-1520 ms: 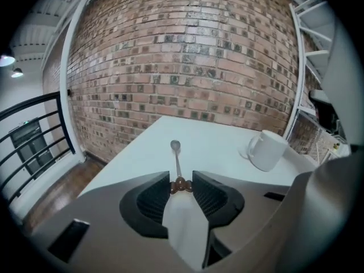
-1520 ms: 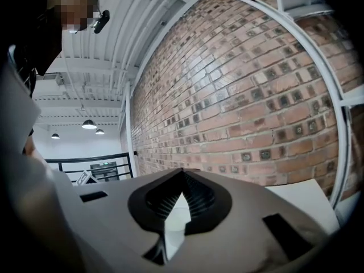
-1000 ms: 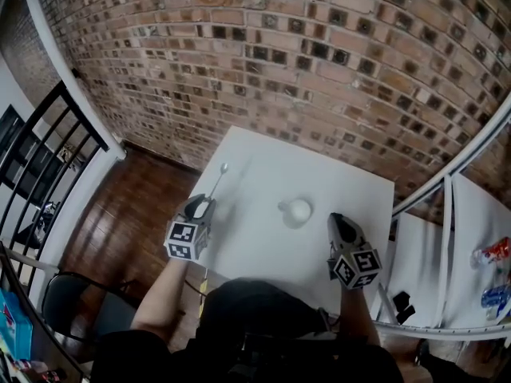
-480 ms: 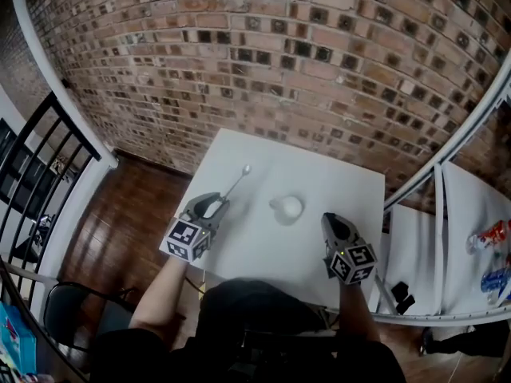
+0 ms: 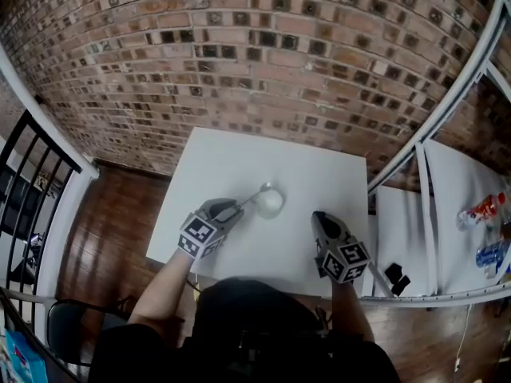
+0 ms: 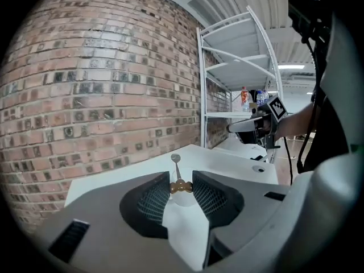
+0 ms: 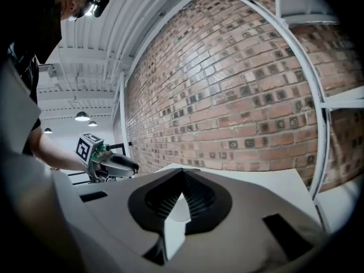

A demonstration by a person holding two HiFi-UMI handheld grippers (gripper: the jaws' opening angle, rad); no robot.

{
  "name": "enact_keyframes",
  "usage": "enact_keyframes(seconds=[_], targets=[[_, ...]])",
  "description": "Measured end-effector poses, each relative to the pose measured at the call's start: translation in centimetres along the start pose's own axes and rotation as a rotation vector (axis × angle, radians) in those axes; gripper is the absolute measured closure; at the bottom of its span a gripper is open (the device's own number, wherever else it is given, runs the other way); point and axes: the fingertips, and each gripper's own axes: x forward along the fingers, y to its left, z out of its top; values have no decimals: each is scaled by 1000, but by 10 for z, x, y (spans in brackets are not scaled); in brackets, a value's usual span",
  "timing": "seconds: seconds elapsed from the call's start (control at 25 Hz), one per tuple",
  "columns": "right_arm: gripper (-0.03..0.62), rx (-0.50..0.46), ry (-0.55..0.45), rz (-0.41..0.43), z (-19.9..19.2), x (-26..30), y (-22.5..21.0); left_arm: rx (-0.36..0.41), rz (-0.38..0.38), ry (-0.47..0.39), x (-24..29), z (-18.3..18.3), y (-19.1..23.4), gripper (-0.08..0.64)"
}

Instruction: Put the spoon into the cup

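While I look steeply down through the head view, I count 1 square white table [image 5: 239,158], its far edge close to the red brick wall [image 5: 239,54]. Its left edge drops off to dark wooden floor [image 5: 112,214] with a black metal railing [image 5: 32,174] further out. The right edge runs just beside a white metal shelf rack [image 5: 403,230] that carries 2 coloured bottles [image 5: 481,211].

On the table stands 1 small round white cup [image 5: 271,206], near the middle and well clear of every edge, with bare tabletop all round it. The grey left gripper [image 5: 231,211] reaches in from the near left, holding 1 slim silver metal spoon [image 5: 251,198] that slants up to the cup's far-left rim. I cannot tell whether the bowl is inside the cup or just above it. The grey right gripper [image 5: 319,218] hangs over the near right part of the table, apart from the cup.

Looking along the left gripper's own view, its jaws stand partly apart and are clamped on the spoon's beaded gold handle end. The stem points away toward the wall, and the right gripper shows far off to the right.

Through the right gripper view, its 2 jaws meet at the tips with nothing between them. Open tabletop lies ahead as far as the wall.
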Motion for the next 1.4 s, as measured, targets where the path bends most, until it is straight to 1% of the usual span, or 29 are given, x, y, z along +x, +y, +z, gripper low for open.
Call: enact_keyframes(seconds=[0.16, 0.28, 0.4, 0.56, 0.76, 0.96, 1.08, 1.4], targets=[[588, -1, -5, -17, -1, -5, -3, 25, -36, 93, 15, -21, -9, 430], [588, 9, -7, -31, -4, -6, -7, 32, -55, 128, 19, -25, -12, 430], [588, 14, -15, -35, -4, -6, -6, 25, -61, 116, 21, -21, -9, 428], [588, 12, -17, -33, -4, -6, -3, -23, -55, 82, 31, -10, 1, 428], [588, 18, -22, -57, -5, -13, -8, -50, -82, 90, 50, -8, -3, 428], [588, 29, -24, -85, -6, -20, -16, -55, -108, 121, 69, -19, -9, 428], [588, 33, -27, -101, -6, -24, -21, -56, -110, 134, 76, -23, -10, 428], [588, 38, -28, -129, -8, -33, -29, -91, -112, 150, 85, -30, -7, 426]])
